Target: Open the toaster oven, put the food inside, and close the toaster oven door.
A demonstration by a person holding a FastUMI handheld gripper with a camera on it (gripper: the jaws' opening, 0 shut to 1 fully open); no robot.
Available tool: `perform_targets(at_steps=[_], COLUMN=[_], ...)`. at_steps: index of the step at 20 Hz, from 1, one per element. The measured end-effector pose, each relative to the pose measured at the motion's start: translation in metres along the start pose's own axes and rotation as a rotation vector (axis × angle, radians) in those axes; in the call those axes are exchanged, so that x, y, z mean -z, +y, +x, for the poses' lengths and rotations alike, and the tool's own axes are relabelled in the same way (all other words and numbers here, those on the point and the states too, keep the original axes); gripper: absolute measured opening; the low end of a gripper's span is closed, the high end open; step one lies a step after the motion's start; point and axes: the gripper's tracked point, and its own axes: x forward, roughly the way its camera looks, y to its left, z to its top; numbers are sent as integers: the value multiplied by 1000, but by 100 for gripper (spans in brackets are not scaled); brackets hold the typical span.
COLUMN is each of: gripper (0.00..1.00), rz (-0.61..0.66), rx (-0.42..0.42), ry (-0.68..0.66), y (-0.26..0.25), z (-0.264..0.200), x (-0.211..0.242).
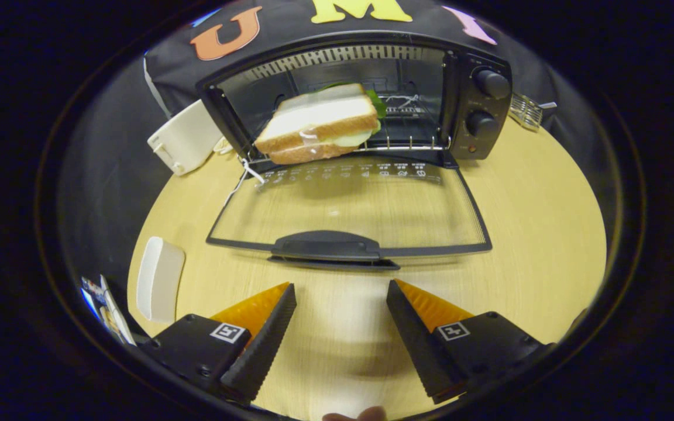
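A black toaster oven point(360, 99) is seen standing on the table, beyond the fingers, with two round knobs point(492, 83) set one above the other on its right-hand panel. Its glass door point(348, 204) is folded fully down and lies flat on the table, the dark handle point(328, 245) just ahead of the fingers. A sandwich point(316, 126) of white bread with a green leaf is tilted at the front of the wire rack point(413, 140), in the left part of the opening.

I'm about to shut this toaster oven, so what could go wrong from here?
The sandwich sits tilted at the front of the rack, its corner seemingly past the edge, so the rising door might clip it or knock it off. The open gripper is short of the door handle; a shallow grab could slip. The string at the hinge may get pinched.
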Motion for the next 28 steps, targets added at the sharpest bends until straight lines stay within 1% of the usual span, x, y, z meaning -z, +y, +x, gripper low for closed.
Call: perform_targets(at_steps=[3, 5, 8, 12, 15, 17, 20, 23, 25, 28], gripper=[100, 100, 100, 100, 100, 100, 100, 100, 100, 100], rz=[-12, -11, 0, -44, -44, -58, -75, -68, -54, -98], rx=[41, 46, 34, 18, 0, -8, -15, -21, -49, -86], ry=[-13, -12, 6, -88, -115, -163, -233, -264, -299, -374], y=[-2, -1, -1, 4, 7, 9, 10, 9, 15, 32], z=[2, 2, -3, -33, -53, -64, -75, -85, -102, -139], x=[-2, -2, -8, -35, -49, -65, -103, -141, -163, -198])
